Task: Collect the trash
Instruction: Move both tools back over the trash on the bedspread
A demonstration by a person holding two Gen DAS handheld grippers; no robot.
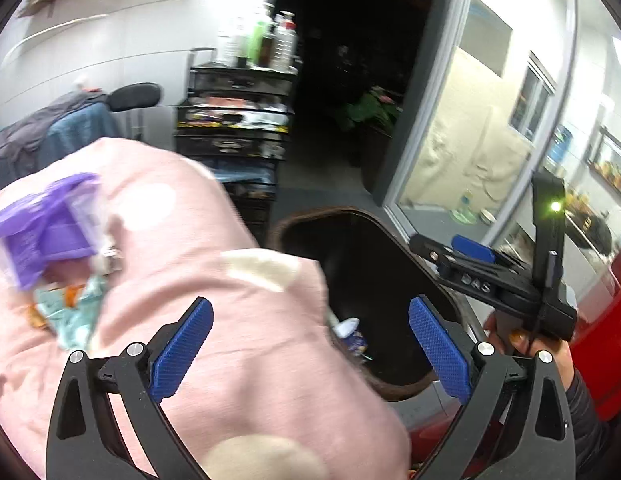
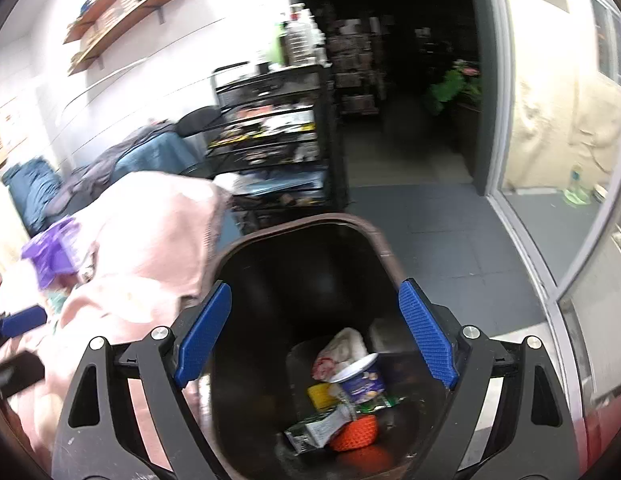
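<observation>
A dark trash bin point(image 2: 310, 226) stands open below my right gripper point(image 2: 314, 332), which is open and empty right above its mouth. Inside lie a blue yogurt cup point(image 2: 360, 380), a crumpled pink-white wrapper point(image 2: 338, 350), a yellow piece point(image 2: 320, 396), an orange mesh piece point(image 2: 356, 432) and a silver packet point(image 2: 318, 430). My left gripper point(image 1: 310, 346) is open and empty over the pink blanket point(image 1: 214, 304), beside the bin point(image 1: 370, 280). A purple wrapper point(image 1: 42, 224) and a teal wrapper point(image 1: 74, 308) lie on the blanket at the left.
A black wire cart point(image 2: 278, 132) loaded with bottles and clutter stands behind the bin. A chair draped with dark clothes point(image 1: 58, 128) stands at the left. A glass door point(image 2: 550, 160) runs along the right. A dark doorway point(image 2: 398, 80) opens behind. Something red point(image 1: 610, 320) sits at the right.
</observation>
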